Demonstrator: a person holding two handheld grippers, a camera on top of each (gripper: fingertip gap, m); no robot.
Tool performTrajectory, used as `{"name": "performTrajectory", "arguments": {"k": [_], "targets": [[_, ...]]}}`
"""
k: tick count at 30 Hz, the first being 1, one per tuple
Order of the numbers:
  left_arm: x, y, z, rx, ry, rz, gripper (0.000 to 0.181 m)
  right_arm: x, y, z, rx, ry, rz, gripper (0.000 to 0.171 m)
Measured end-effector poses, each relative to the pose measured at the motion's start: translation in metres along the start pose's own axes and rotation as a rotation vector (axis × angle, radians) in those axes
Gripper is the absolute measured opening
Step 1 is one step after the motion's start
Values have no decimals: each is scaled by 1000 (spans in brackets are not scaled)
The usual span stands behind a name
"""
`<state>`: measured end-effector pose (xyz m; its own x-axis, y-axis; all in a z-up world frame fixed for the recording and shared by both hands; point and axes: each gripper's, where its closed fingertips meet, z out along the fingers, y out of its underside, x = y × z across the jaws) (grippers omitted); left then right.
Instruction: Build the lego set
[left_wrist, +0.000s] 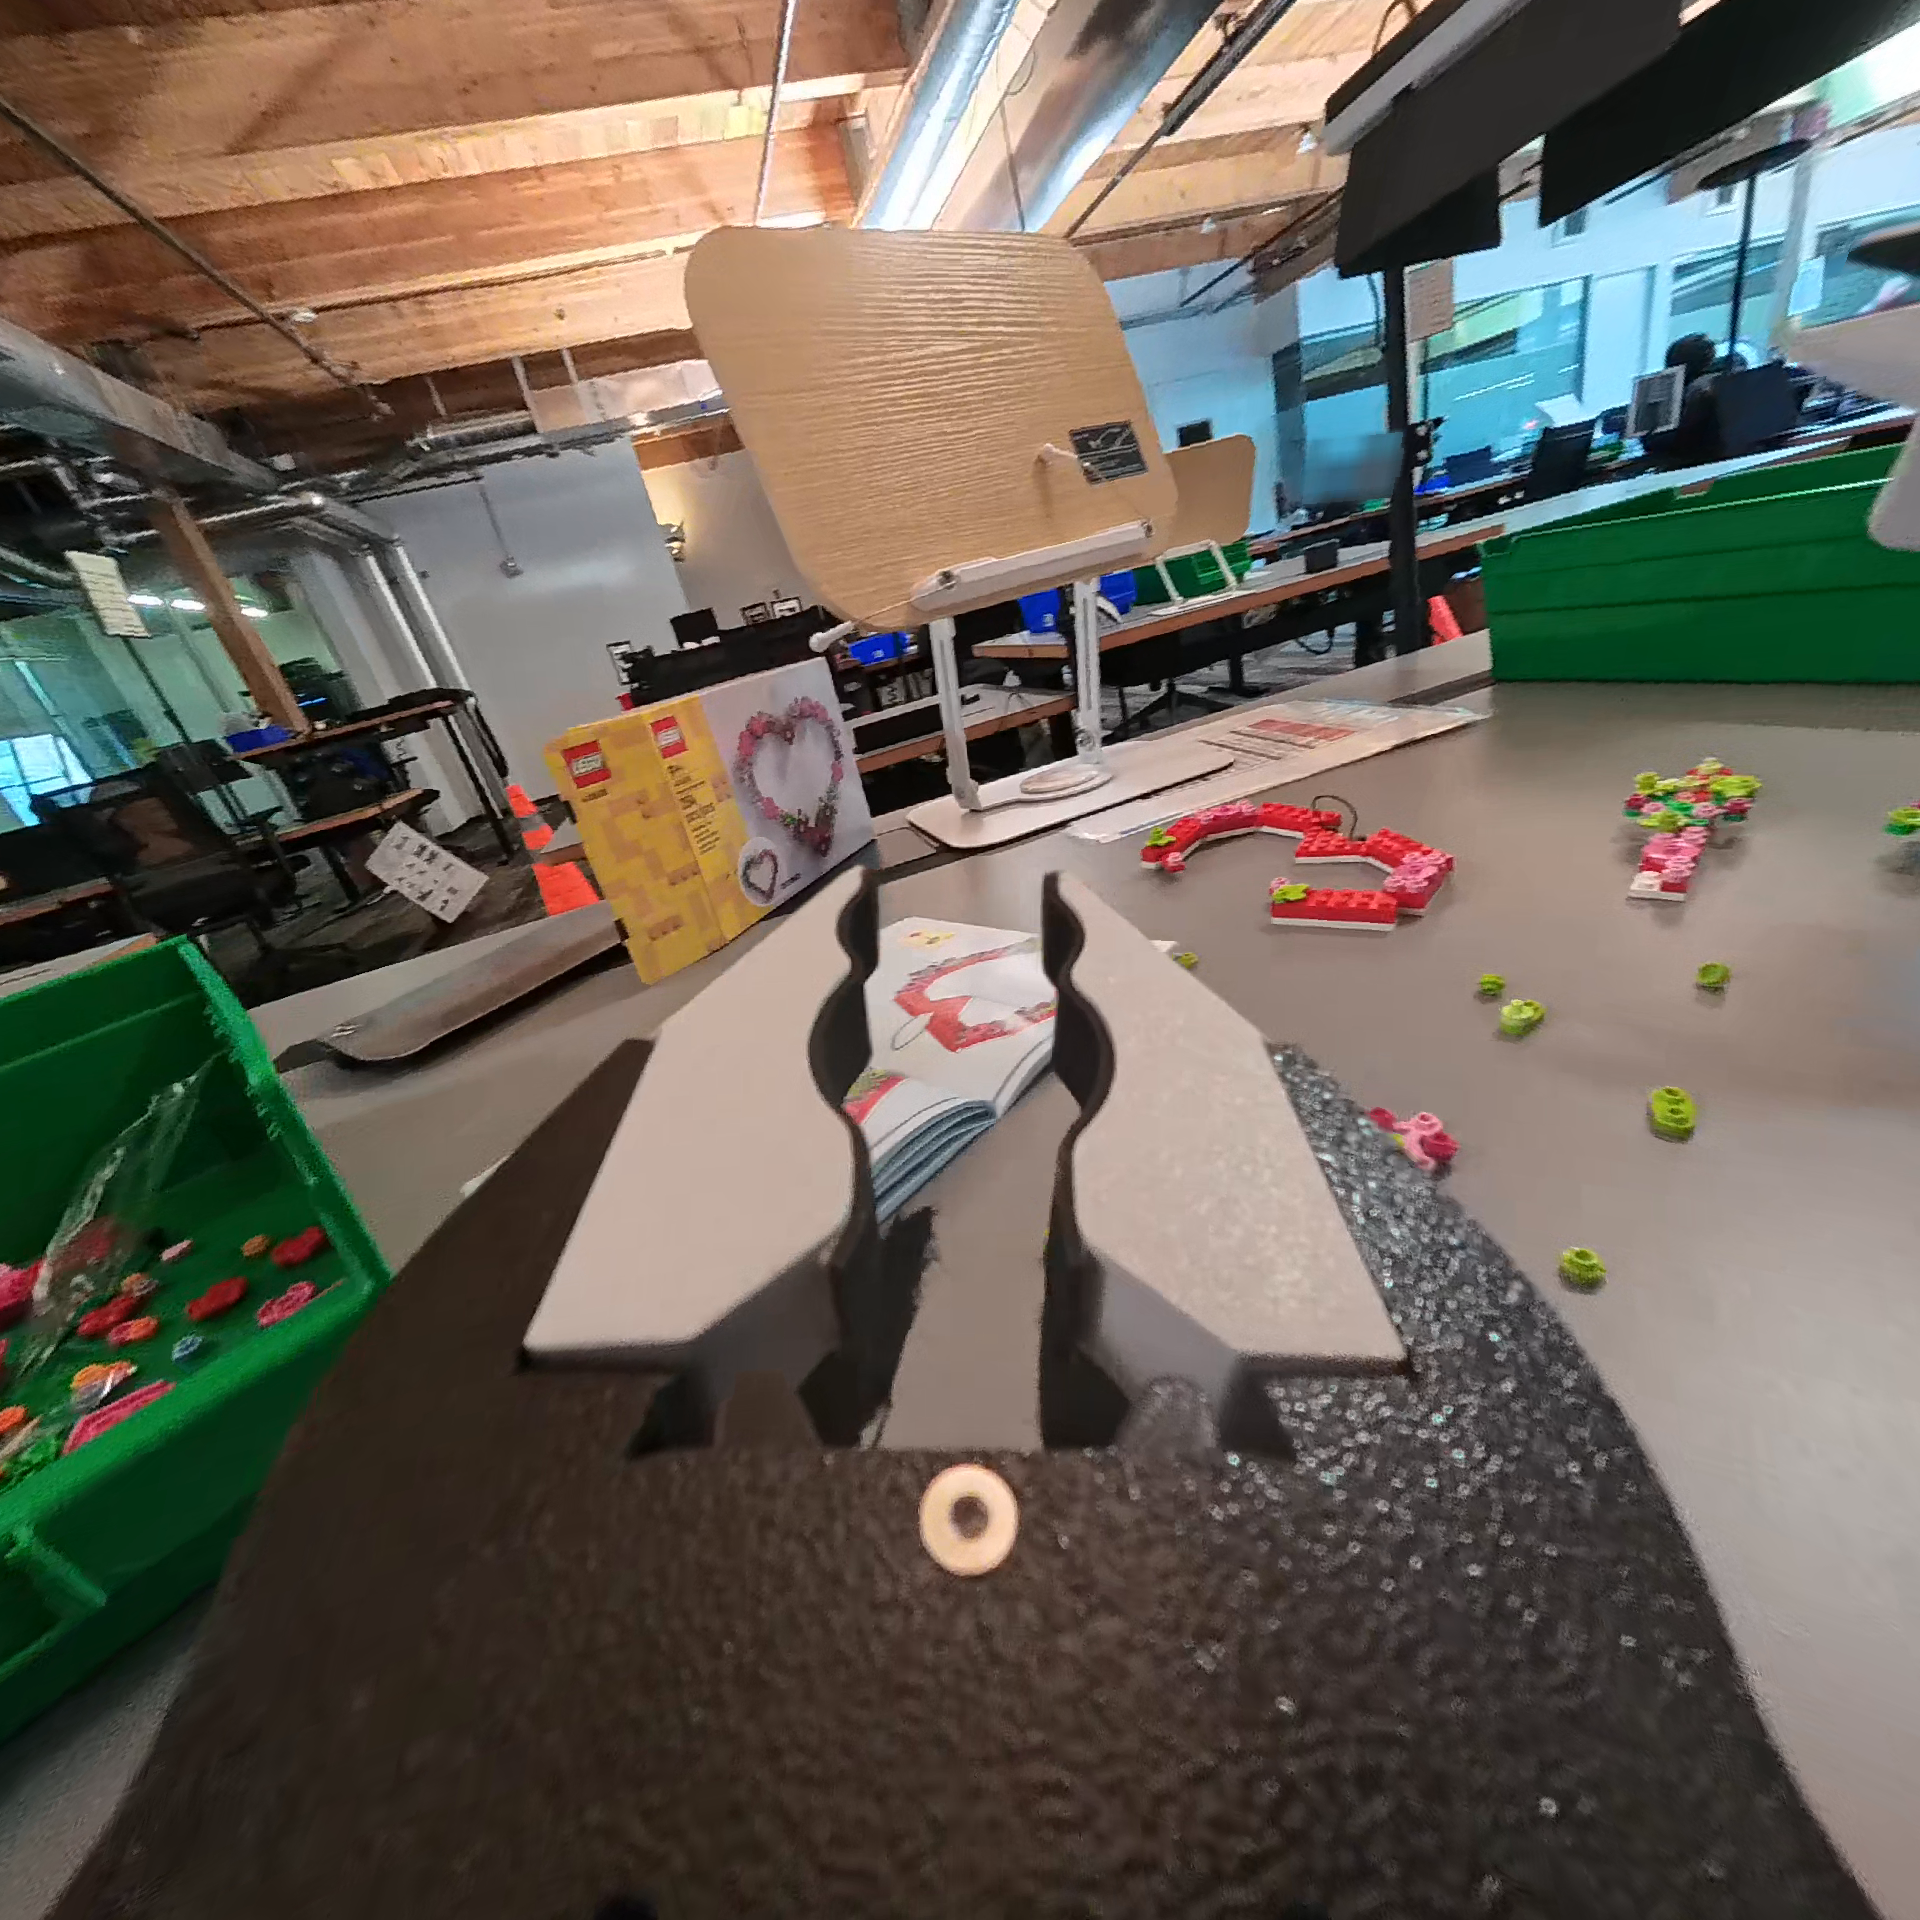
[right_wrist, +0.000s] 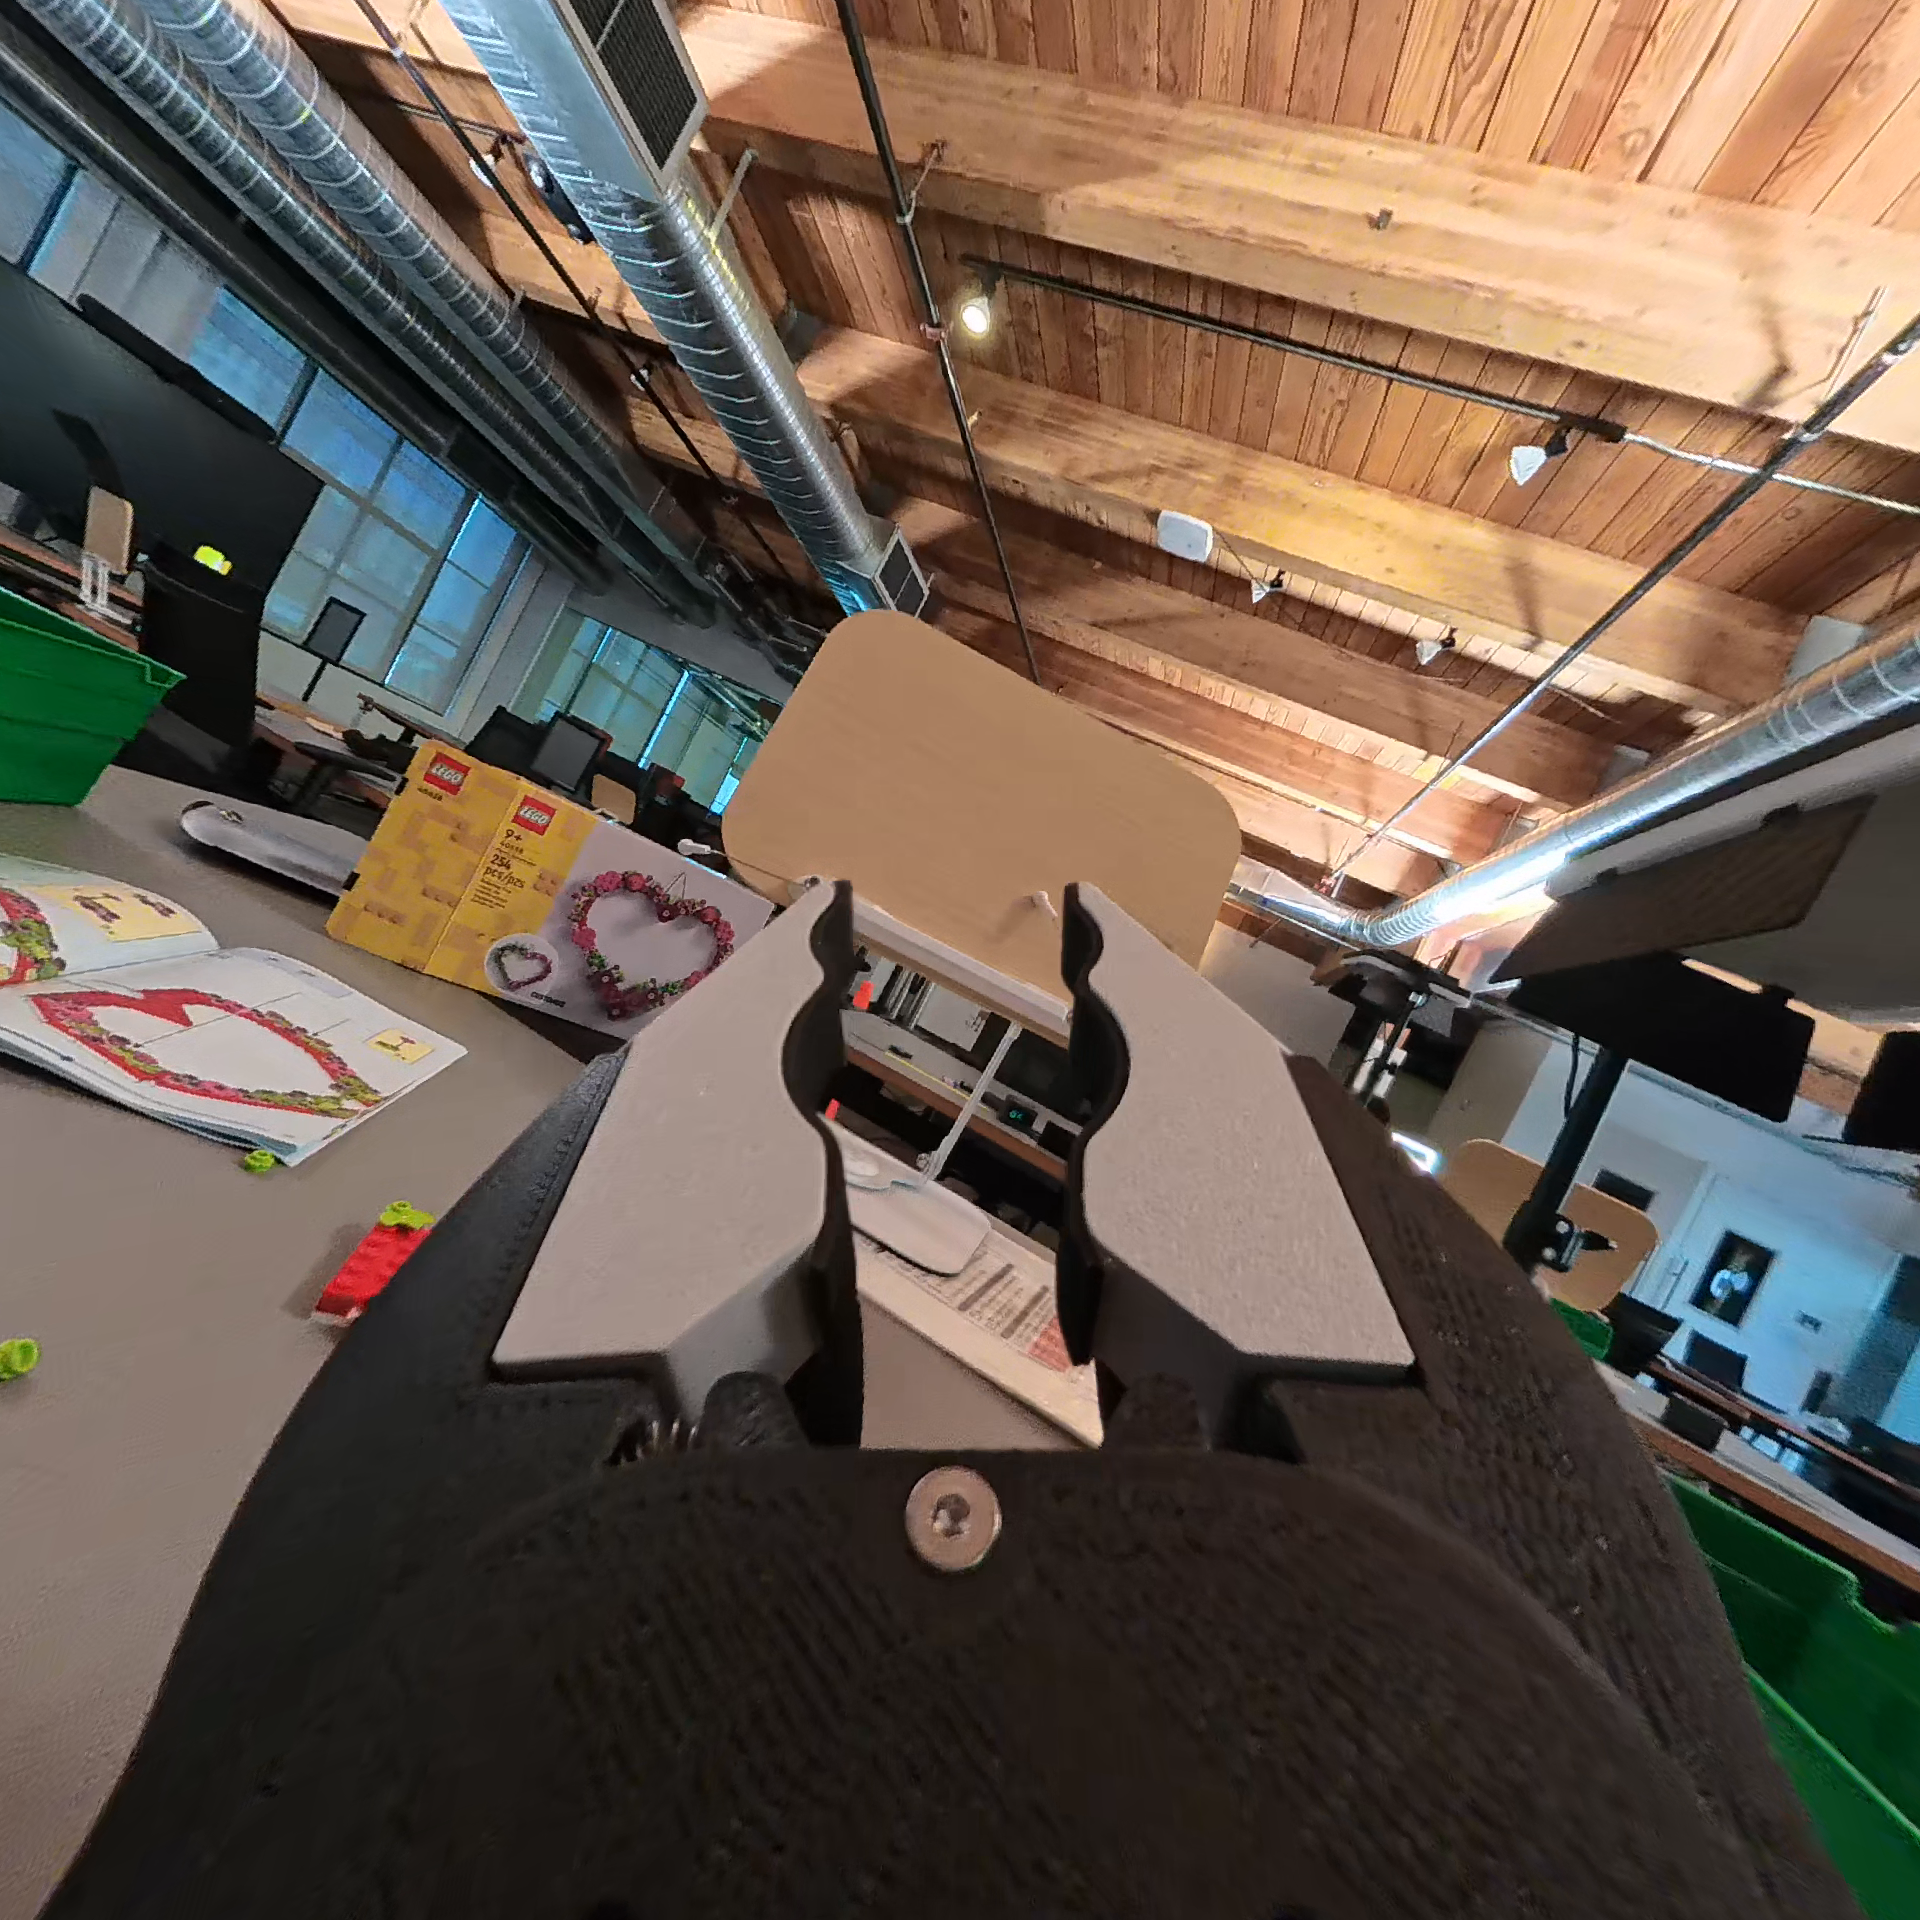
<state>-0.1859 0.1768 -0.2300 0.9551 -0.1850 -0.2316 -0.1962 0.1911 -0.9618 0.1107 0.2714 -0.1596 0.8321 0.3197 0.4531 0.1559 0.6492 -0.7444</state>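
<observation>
My left gripper is open and empty above the grey table, pointing at the open instruction booklet. Red curved lego sections with pink flowers lie on the table to its right. A pink-and-green flower section lies farther right. Loose lime-green pieces and a pink piece are scattered near it. My right gripper is open and empty, tilted up toward the ceiling. The booklet lies to its left, with a red brick piece nearer.
The yellow set box stands behind the booklet. A wooden book stand stands at the table's back. A green bin with loose pieces is at left; stacked green bins at right. A printed sheet lies under my right gripper. My right fingertips sit around 30 centimeters from my left ones.
</observation>
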Motion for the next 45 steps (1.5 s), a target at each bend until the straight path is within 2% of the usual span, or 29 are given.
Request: {"name": "performTrajectory", "arguments": {"k": [7, 12, 15, 37, 41, 45], "targets": [[-35, 9, 9, -32, -147, -59, 27, -1, 8, 2, -40, -12, 24, 37], [-29, 7, 13, -14, -115, -53, 26, -4, 14, 3, -87, -25, 57, 36], [-29, 4, 7, -5, -130, -47, 19, -3, 13, 3, -91, -24, 62, 35], [-22, -2, 1, 35, -95, -60, 16, 4, 20, 3, -121, 13, 92, 29], [-21, -2, 1, 31, -89, -65, 16, 14, 21, 2, -132, 33, 42, 27], [-21, -2, 1, 36, -84, -74, 15, 18, 21, 1, -122, 49, 114, 27]]}}
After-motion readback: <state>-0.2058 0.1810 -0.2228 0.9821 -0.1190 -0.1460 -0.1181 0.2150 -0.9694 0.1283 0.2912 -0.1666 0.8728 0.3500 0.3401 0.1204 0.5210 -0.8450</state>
